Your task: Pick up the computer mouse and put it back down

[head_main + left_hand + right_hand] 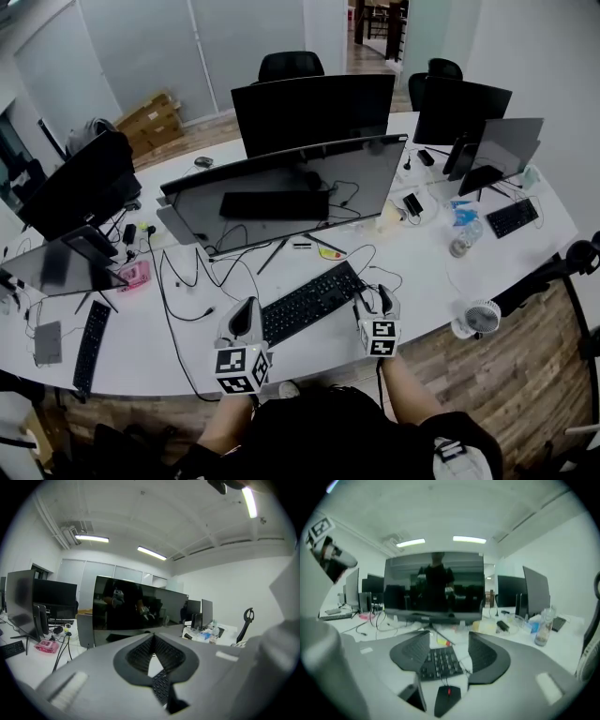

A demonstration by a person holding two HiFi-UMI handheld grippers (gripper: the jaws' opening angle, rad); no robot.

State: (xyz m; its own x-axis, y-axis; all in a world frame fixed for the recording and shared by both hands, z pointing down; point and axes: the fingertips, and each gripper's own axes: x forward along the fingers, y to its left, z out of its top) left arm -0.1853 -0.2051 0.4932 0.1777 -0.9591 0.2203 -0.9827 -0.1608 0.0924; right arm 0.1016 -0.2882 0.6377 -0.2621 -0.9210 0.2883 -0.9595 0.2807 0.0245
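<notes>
At the bottom of the head view, the left gripper (247,305) and the right gripper (375,298) hover over the near edge of the white desk (427,281), one at each end of a black keyboard (309,300).

In the left gripper view, the left gripper (153,641) has its tips meeting, with nothing between them. A sliver of keyboard shows through the gap below.

In the right gripper view, the right gripper (449,641) stands wide open. The black computer mouse (447,698), with a red wheel, lies on the desk at the lower centre of the frame, between the jaws and apparently touching neither. The keyboard (439,663) lies just beyond it. From the head view the mouse is hard to pick out and is probably hidden under the gripper.

Farther back, a wide dark monitor (291,192) spans the middle. A small white fan (483,317) sits at the lower right.
</notes>
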